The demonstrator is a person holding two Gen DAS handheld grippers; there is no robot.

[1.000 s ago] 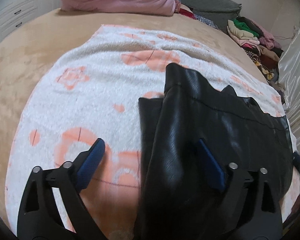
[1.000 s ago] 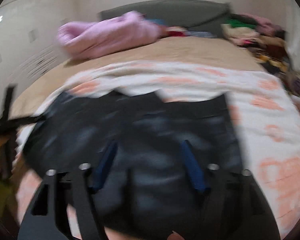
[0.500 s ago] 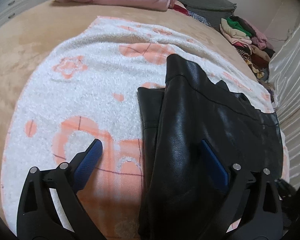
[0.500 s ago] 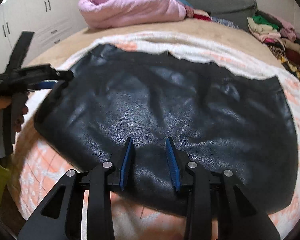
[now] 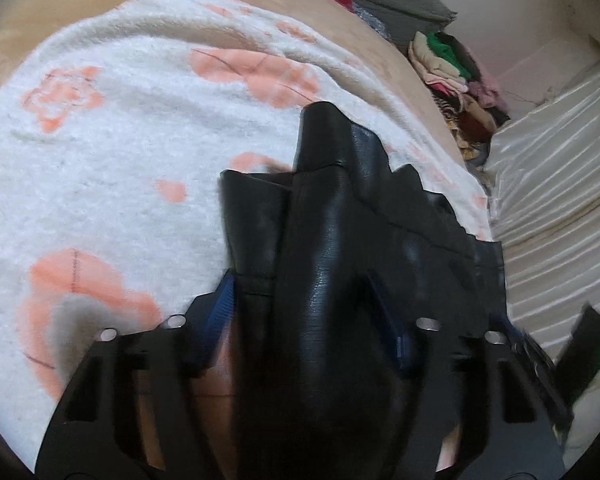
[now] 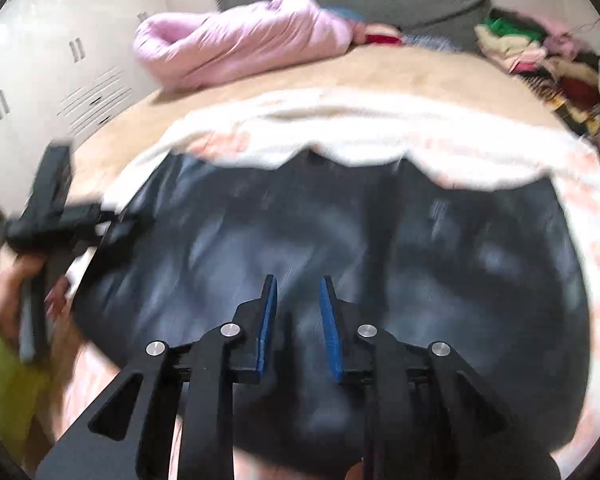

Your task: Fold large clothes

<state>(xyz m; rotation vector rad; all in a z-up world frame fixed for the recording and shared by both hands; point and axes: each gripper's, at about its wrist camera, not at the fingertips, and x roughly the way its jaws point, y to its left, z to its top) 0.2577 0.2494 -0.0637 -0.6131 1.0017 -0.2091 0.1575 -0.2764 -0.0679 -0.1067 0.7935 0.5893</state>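
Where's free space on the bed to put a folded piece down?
Bare white-and-orange blanket left of the black leather garment, and tan bedspread between the blanket's far edge and the pink duvet. Crowded: clothes pile at the far right corner.

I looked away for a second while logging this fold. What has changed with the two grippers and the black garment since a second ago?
The left gripper has pushed forward and its jaws have narrowed around a raised fold of the black leather-like garment, though a firm grip is unclear. The right gripper narrowed its jaws half a second ago and remains slightly open above the garment. The garment still lies on the white-and-orange fleece blanket.
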